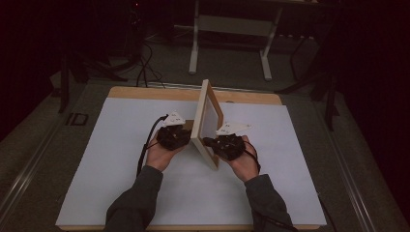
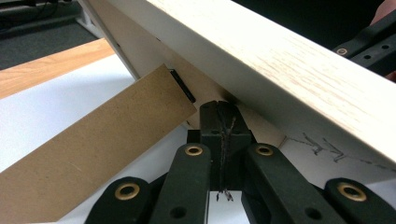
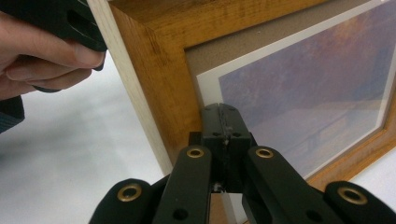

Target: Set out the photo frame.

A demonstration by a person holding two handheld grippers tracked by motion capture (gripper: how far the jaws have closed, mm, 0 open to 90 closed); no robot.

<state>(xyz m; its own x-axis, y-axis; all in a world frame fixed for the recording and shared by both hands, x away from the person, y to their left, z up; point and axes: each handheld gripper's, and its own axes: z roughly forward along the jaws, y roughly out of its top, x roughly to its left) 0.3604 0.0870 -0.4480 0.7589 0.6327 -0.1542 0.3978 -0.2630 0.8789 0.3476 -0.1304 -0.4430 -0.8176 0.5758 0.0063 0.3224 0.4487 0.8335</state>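
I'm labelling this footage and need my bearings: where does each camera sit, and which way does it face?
High view: above the person's side, looking forward and down at the white-covered table; both sleeved forearms, the left gripper and the right gripper flank an upright wooden picture frame.
Left gripper view: on the left gripper, facing the frame's back and brown cardboard stand; jaws closed.
Right gripper view: on the right gripper, facing the frame's glazed front; jaws closed, the other hand beyond.
Shared: the frame, seen from opposite faces.

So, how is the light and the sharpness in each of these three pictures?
High view: dim, with dark edges; the white table sheet is brightest, the picture frame soft. Left gripper view: well lit, wood grain sharp, the brown stand flap slightly soft. Right gripper view: the hand and the photo are blurred.
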